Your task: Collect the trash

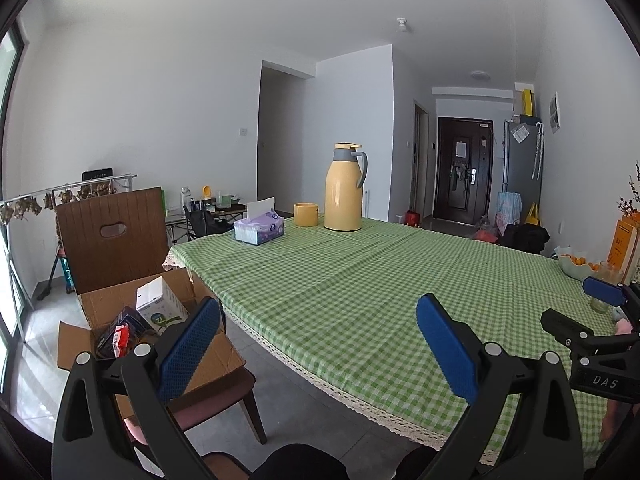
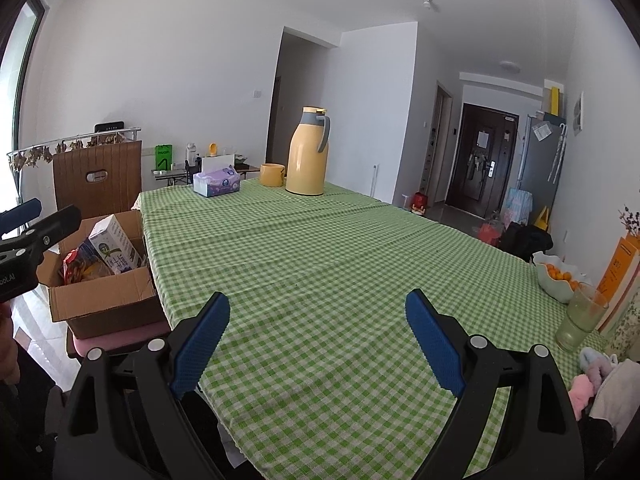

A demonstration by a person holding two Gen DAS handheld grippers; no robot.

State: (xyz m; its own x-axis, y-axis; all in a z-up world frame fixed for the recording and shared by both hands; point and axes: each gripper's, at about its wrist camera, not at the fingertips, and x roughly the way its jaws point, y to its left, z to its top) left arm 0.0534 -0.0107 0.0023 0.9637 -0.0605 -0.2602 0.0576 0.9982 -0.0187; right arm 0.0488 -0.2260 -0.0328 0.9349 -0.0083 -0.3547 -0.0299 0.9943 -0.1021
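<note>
An open cardboard box (image 1: 208, 356) (image 2: 100, 304) stands on a chair to the left of the table. It holds a white carton (image 1: 160, 306) (image 2: 114, 250) and colourful wrappers (image 1: 120, 338) (image 2: 80, 266). My left gripper (image 1: 316, 344) is open and empty above the table's left edge, right of the box. My right gripper (image 2: 318, 336) is open and empty over the green checked tablecloth (image 2: 320, 248). It also shows at the right edge of the left wrist view (image 1: 600, 300). The left gripper shows at the left edge of the right wrist view (image 2: 36, 224).
A yellow thermos (image 1: 344, 188) (image 2: 308, 152), a yellow cup (image 1: 306, 214) (image 2: 272, 175) and a tissue box (image 1: 259, 230) (image 2: 217, 184) stand at the table's far end. A bowl of oranges (image 2: 558, 276), a glass (image 2: 580, 318), an orange box (image 2: 618, 276) and pink cloth (image 2: 584, 388) sit at the right.
</note>
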